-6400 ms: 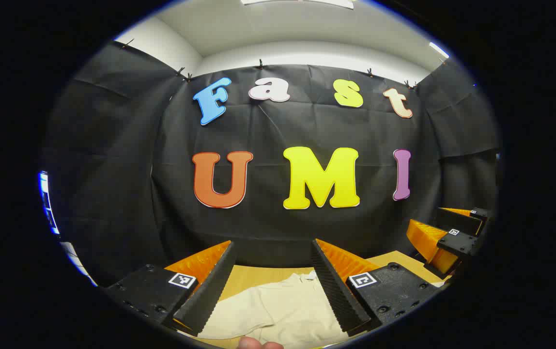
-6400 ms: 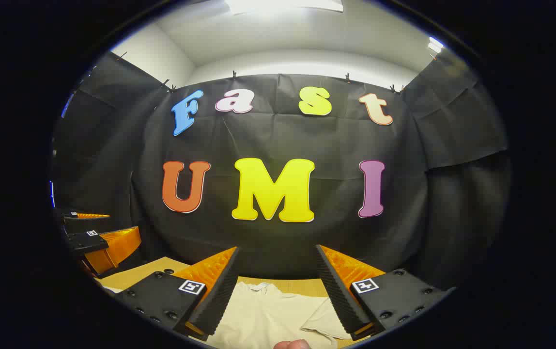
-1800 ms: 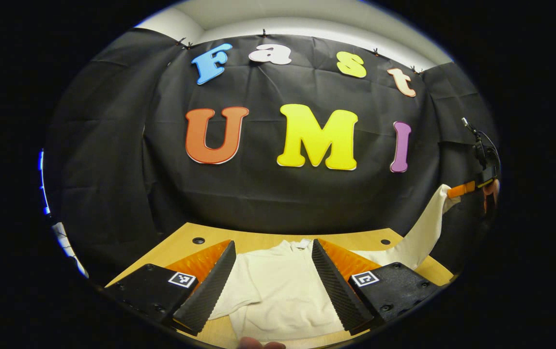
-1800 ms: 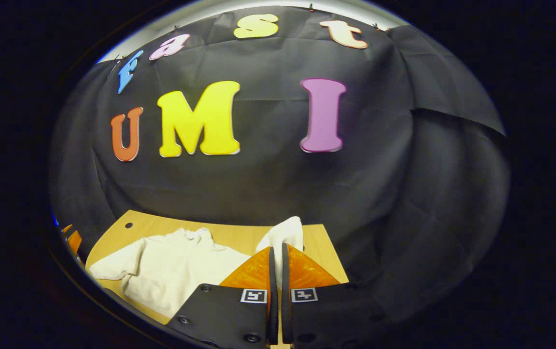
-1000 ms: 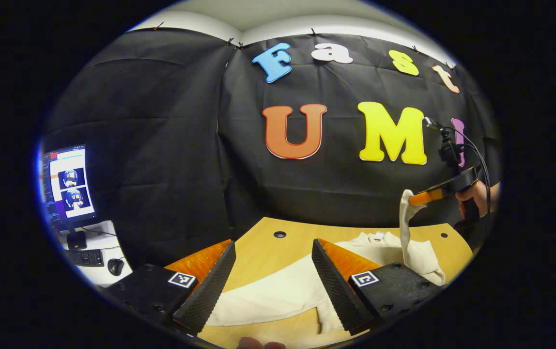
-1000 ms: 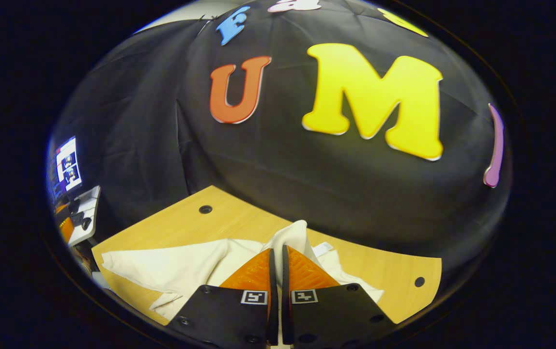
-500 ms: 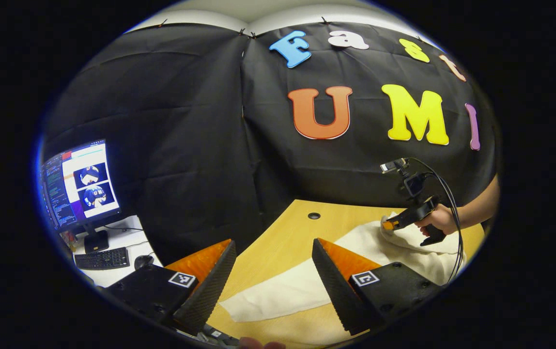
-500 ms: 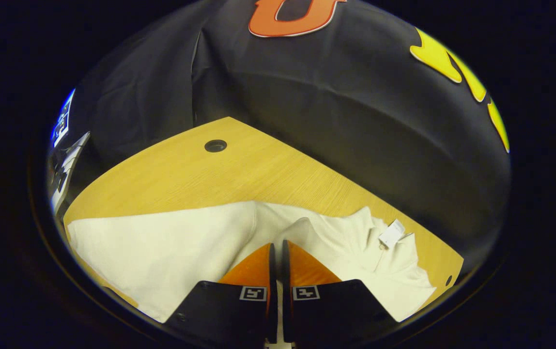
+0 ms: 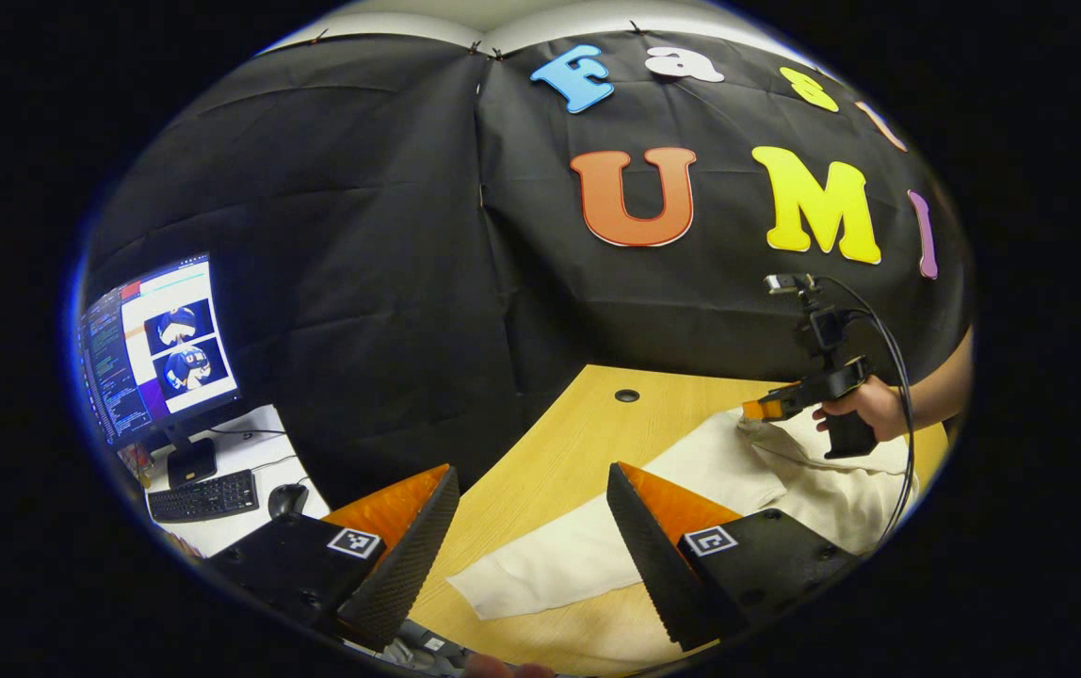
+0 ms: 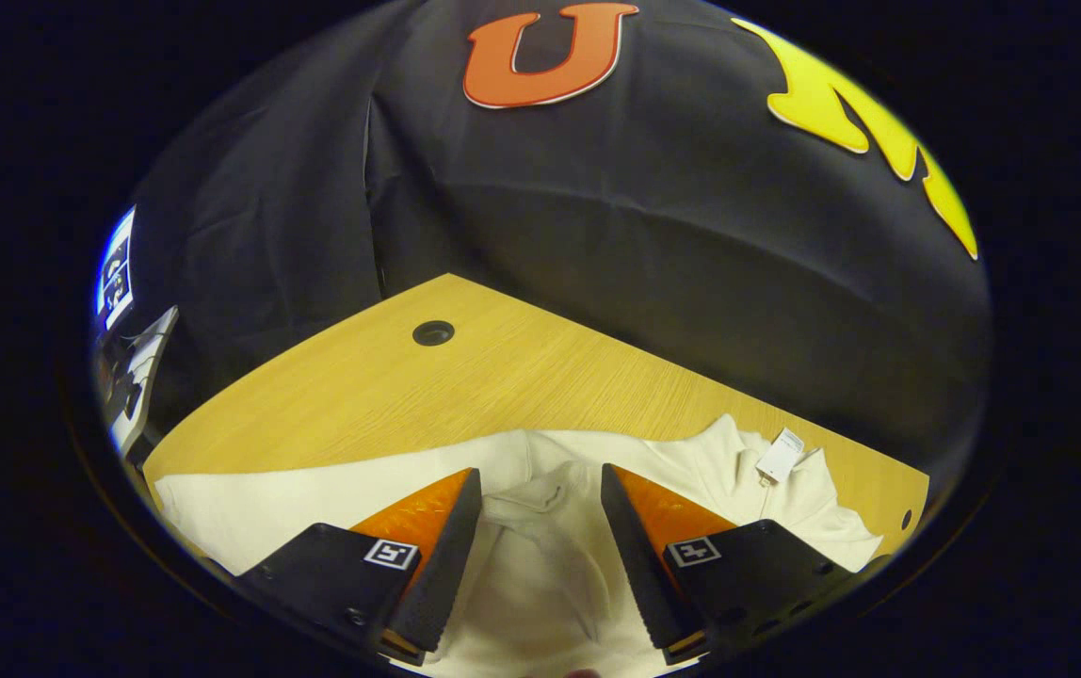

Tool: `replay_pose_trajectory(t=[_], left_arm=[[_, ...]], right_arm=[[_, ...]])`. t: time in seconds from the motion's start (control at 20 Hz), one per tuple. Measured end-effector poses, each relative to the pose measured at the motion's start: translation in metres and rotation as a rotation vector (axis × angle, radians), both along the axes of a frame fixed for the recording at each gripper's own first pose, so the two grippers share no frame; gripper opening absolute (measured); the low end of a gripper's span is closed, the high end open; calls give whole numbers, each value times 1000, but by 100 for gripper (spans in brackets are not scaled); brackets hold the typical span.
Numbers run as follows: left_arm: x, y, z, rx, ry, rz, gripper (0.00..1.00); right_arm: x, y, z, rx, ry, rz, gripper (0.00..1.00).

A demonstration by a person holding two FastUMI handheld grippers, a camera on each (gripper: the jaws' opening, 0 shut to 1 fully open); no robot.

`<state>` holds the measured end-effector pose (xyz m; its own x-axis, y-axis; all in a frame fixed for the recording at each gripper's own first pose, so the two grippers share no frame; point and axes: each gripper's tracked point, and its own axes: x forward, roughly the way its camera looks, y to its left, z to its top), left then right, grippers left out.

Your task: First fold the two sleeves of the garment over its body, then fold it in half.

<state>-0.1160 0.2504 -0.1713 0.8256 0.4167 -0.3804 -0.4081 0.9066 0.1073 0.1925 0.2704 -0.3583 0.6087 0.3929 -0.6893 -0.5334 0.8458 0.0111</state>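
Note:
A cream garment [image 9: 738,490] lies on the wooden table [image 9: 550,452]. One long sleeve [image 9: 559,565] stretches flat toward the near left corner. My left gripper [image 9: 533,471] hangs open above that sleeve, holding nothing. In the left gripper view my right gripper [image 9: 759,411] sits farther off over the garment's body, held by a hand [image 9: 865,407]. In the right gripper view my right gripper [image 10: 539,476] is open, and the other sleeve's cuff [image 10: 536,499] lies released on the garment's body [image 10: 540,574] between the fingers. The collar with a white tag [image 10: 779,456] is at the right.
A monitor [image 9: 156,350], keyboard [image 9: 203,495] and mouse [image 9: 286,499] stand on a white desk left of the table. The table has cable holes [image 9: 626,395] [image 10: 432,331] near its back edge. The black booth wall closes in behind the table.
My right gripper carried the raised sleeve across, laid it on the garment's body and opened, letting it go. My left gripper swung left toward the other sleeve and stayed open.

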Motion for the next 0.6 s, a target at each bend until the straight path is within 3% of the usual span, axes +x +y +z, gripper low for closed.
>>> replay_pose_trajectory(t=[0.4, 0.6], left_arm=[[-39, 17, -58, 49, 108, -53, 100], [-60, 19, -108, 17, 199, -74, 100]], right_arm=[[-88, -43, 108, 165, -58, 10, 81], [-141, -90, 131, 145, -67, 29, 80]])
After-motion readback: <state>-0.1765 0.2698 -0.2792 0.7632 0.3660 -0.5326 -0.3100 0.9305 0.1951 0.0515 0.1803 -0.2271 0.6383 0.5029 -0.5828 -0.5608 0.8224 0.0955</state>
